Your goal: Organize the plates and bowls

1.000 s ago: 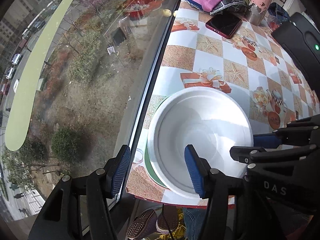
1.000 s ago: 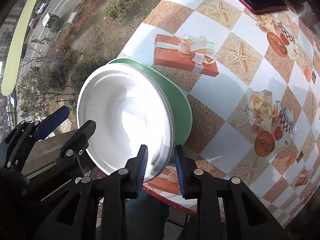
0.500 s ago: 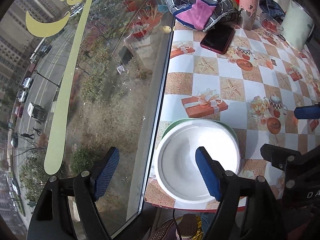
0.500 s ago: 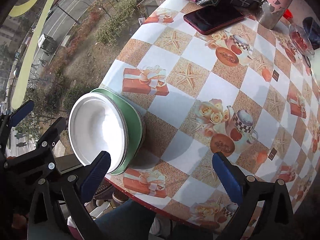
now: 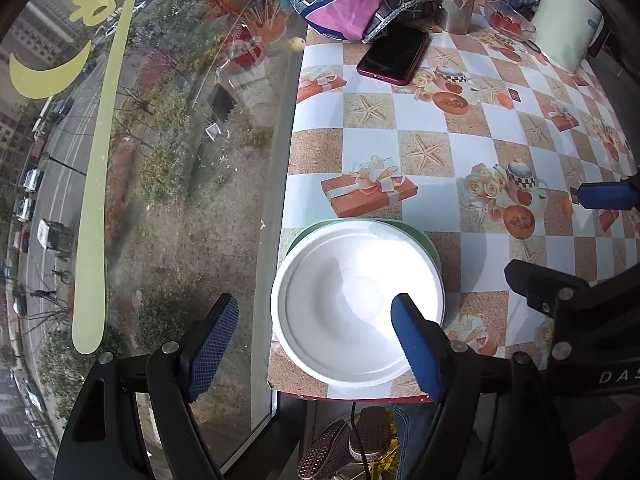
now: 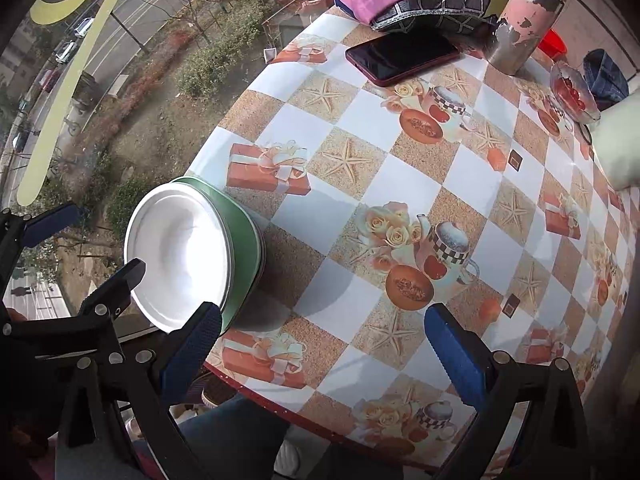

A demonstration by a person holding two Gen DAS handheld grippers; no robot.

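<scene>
**Q:** Where do the dishes sit?

**A:** A white bowl (image 5: 358, 304) rests nested in a green bowl (image 6: 240, 240) at the near left corner of the table (image 5: 472, 152), just beside the window (image 5: 160, 160). In the left wrist view only a green crescent shows past the white rim on the far and right sides. In the right wrist view the green wall shows on the right of the stack, with the white bowl (image 6: 180, 256) on top.

**Q:** How do the grippers stand?

**A:** The left gripper (image 5: 316, 340) is released, its blue pads spread wide. One pad (image 5: 210, 344) lies over the window glass to the left; the other pad (image 5: 416, 348) overlaps the near right rim of the white bowl in the picture, though contact cannot be told. The right gripper (image 6: 320, 356) is also released and holds nothing. Its left pad (image 6: 192, 352) lies near the base of the green bowl at the table's near edge, and its right pad (image 6: 452, 356) lies over bare tablecloth, well apart from the stack.

**Q:** What else is on the table?

**A:** At the far end lie a red phone (image 5: 394, 54), a folded cloth (image 5: 352, 4) behind it, and a worn pink flask (image 6: 528, 12) to its right. A glass dish (image 6: 572, 92) with red contents stands at the far right.
</scene>
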